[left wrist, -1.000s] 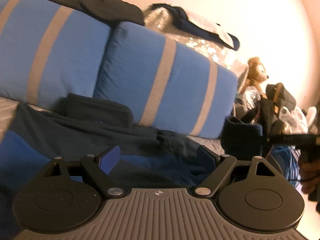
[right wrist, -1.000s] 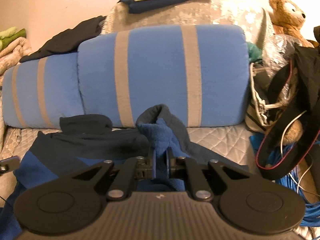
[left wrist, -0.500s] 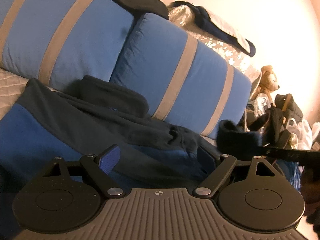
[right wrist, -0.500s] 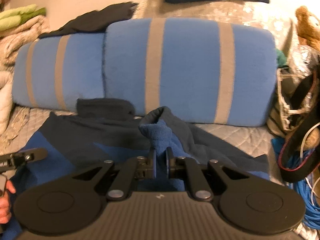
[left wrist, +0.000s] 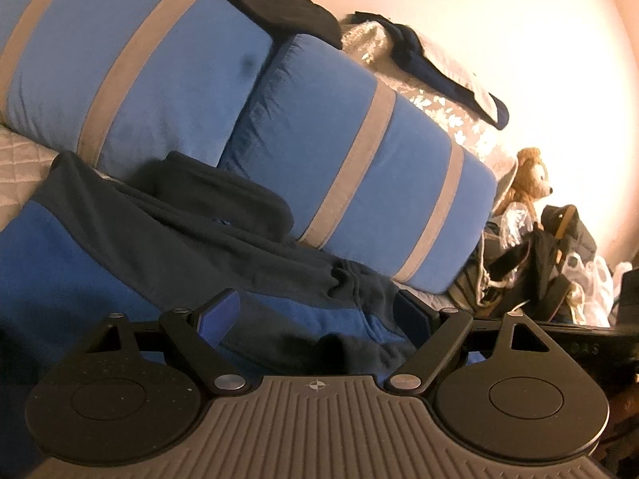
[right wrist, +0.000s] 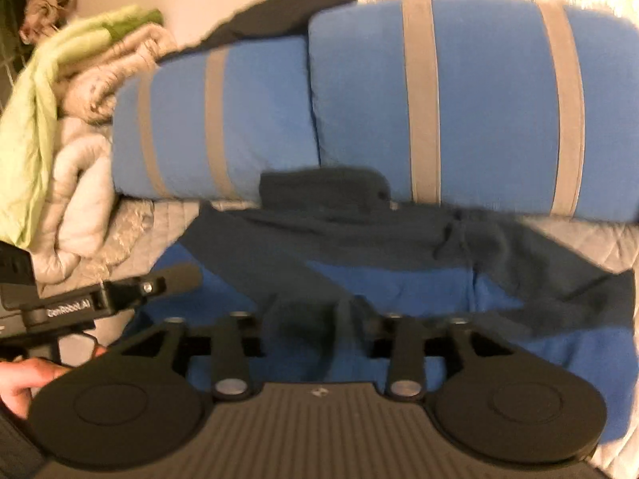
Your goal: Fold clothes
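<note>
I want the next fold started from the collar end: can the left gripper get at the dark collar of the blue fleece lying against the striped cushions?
Probably yes. The left gripper is open and empty, and only flat fleece lies between it and the collar.

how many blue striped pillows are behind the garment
2. The left pillow and the right pillow stand side by side behind the blue and dark garment on the quilted bed. Piled clothes above may hide others.

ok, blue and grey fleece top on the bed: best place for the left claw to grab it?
Take the fleece top by its near left edge, coming low from the front with the open left claw. That side lies flat and single-layered; the folded sleeve bunches in the middle.
</note>
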Motion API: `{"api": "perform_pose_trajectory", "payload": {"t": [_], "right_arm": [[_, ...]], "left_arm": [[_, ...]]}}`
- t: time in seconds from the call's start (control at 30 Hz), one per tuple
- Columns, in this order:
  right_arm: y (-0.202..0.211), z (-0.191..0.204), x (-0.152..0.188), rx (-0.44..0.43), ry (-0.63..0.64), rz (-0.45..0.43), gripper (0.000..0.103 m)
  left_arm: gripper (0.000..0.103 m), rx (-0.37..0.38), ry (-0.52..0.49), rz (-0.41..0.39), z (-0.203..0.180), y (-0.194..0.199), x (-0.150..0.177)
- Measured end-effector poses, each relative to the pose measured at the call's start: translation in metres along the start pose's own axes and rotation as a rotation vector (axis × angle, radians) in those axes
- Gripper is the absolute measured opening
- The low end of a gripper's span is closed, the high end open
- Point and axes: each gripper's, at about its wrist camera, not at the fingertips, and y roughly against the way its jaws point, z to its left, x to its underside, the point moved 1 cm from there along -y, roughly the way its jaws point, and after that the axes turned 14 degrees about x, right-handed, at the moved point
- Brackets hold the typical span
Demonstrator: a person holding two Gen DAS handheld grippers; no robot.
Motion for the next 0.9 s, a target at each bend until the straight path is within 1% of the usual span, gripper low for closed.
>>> {"api": "perform_pose_trajectory", "payload": {"t": [0.1,0.2,0.27,0.33,0.47,0.6,0.7,0.77,0.8,0.9], "right_arm": [[0.005,0.0,-0.001,0.023,0.125,-0.032,0.07],[0.001,0.003,0.01,0.038,0.306,-0.012,0.07],[-0.007,0.008,0.022,0.031,0.408,0.028,0.07],[-0.016,0.009,0.032,0.006,0.429,0.071,0.07],[-0.033,0.018,0.049,-0.053,0.475,0.108,0.07],[-0.049,0.027,0.06,-0.064,0.52,0.118,0.07],[-0.056,0.031,0.066,-0.086,0.522,0.141,0.069],[-0.056,0.032,0.07,-0.111,0.531,0.158,0.068],[-0.055,0.033,0.072,-0.126,0.539,0.165,0.063],[-0.045,0.032,0.071,-0.16,0.571,0.151,0.062]], "left_arm": [[0.085,0.011,0.022,-0.004,0.002,0.0,-0.001],[0.085,0.022,0.041,0.006,0.004,-0.001,-0.001],[0.085,0.023,0.045,0.012,0.005,-0.002,-0.001],[0.085,0.021,0.044,0.014,0.005,-0.002,0.0],[0.085,0.018,0.04,0.013,0.005,-0.001,0.002],[0.085,0.003,0.038,0.025,0.006,-0.003,0.003],[0.085,0.001,0.037,0.032,0.006,-0.004,0.004],[0.085,0.003,0.031,0.034,0.005,-0.004,0.005],[0.085,0.004,0.029,0.035,0.005,-0.004,0.005],[0.085,0.011,0.021,0.038,0.003,-0.006,0.006]]}}
